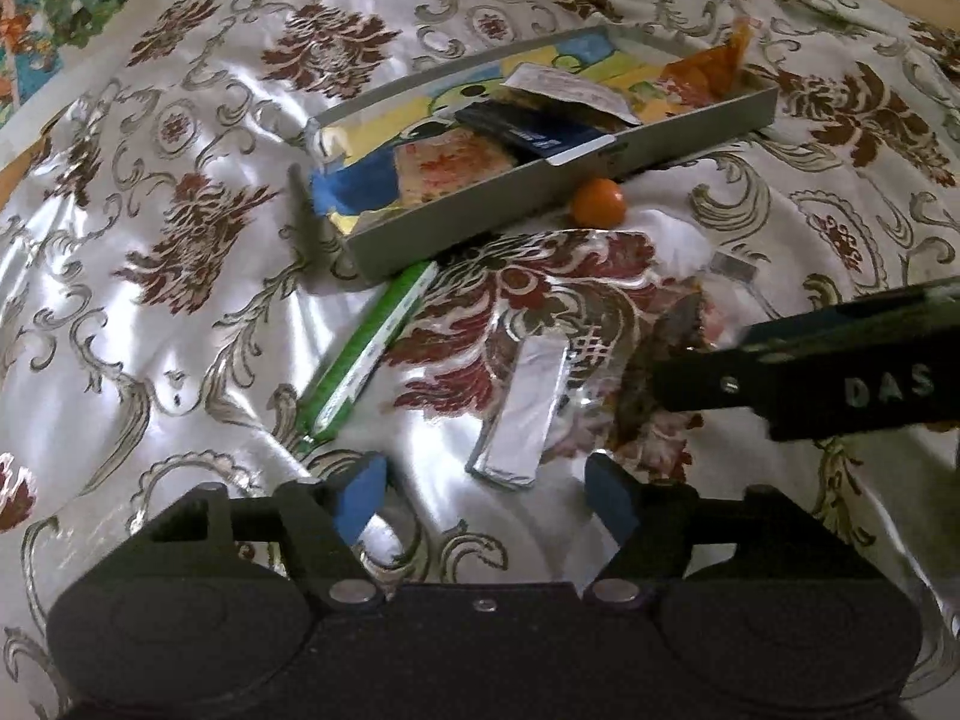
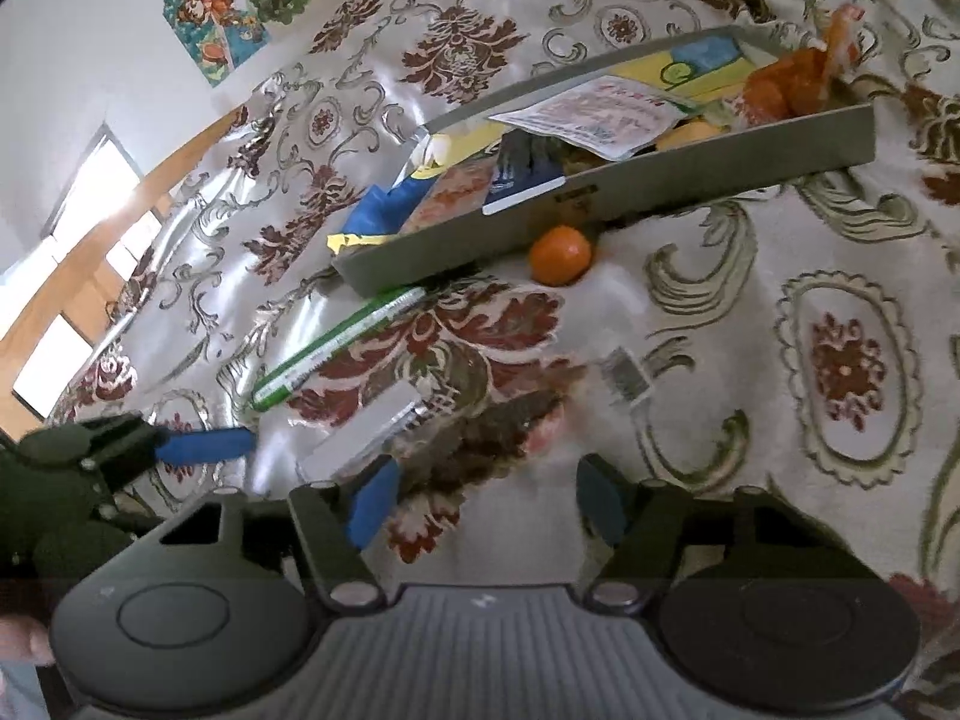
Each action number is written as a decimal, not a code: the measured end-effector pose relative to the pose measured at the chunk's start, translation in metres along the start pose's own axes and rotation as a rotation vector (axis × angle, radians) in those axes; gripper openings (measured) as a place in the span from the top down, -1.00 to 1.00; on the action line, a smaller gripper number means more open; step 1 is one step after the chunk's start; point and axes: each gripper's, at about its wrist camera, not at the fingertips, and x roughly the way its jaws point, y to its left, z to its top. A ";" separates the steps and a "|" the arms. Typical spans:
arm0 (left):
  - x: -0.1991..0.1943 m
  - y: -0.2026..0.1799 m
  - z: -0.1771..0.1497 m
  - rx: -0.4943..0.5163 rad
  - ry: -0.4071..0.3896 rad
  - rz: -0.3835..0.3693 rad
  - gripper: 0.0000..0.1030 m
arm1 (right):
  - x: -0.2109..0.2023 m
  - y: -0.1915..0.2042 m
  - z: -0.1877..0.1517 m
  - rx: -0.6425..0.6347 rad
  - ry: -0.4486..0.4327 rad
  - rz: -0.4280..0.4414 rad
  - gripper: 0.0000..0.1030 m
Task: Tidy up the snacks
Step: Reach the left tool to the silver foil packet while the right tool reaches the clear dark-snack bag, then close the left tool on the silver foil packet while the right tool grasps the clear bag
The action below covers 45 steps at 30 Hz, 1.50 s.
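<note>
A grey tray holds several snack packets, among them a dark blue one and an orange bag. On the patterned cloth before it lie an orange fruit, a green-and-white stick pack, a silver foil bar and a clear packet of brown snack. My left gripper is open just short of the foil bar. My right gripper is open over the clear packet; its finger shows in the left wrist view.
The floral satin cloth covers the whole surface and is wrinkled. A small clear wrapper with a barcode lies right of the brown packet. Cartoon stickers are on the wall at the back left. A wooden edge runs along the left.
</note>
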 end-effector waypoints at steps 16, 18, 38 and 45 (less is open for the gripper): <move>0.016 0.000 0.009 -0.016 -0.044 -0.049 -0.09 | 0.024 -0.022 0.020 0.300 -0.014 0.070 -0.37; 0.017 0.001 0.009 -0.022 -0.042 -0.051 -0.09 | 0.029 -0.020 0.022 0.310 -0.024 0.046 -0.37; 0.018 0.018 0.008 -0.268 0.074 -0.304 0.53 | 0.005 -0.027 0.021 0.257 -0.040 -0.108 0.56; 0.025 0.023 0.008 -0.303 0.059 -0.272 0.43 | 0.013 -0.028 0.018 0.281 0.001 -0.055 0.20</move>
